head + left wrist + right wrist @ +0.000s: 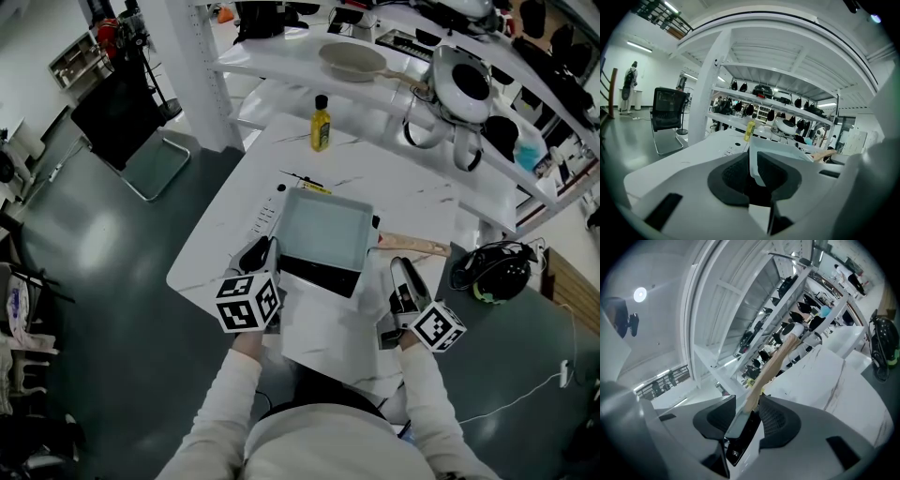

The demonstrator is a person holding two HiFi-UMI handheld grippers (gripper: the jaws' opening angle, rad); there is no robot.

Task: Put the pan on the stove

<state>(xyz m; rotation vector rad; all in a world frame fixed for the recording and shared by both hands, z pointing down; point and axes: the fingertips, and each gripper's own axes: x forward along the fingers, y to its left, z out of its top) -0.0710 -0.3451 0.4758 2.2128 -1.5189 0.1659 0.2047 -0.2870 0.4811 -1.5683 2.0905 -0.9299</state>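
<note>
A square pale pan (323, 230) rests on the black stove (323, 278) in the middle of the white table (216, 253). Its wooden handle (417, 246) sticks out to the right. My left gripper (267, 255) is at the pan's near left corner. In the left gripper view my left gripper (753, 176) has the pan's rim (787, 150) pinched between its dark pads. My right gripper (401, 272) is just in front of the handle. In the right gripper view my right gripper (747, 420) stands wide open around the handle (776, 359), with gaps on both sides.
A yellow oil bottle (321, 125) stands at the table's far side. On the white shelf (281, 56) behind it lies a round pan (352, 61). A black chair (127, 122) is on the floor at left. Black headphones (497, 272) lie at right.
</note>
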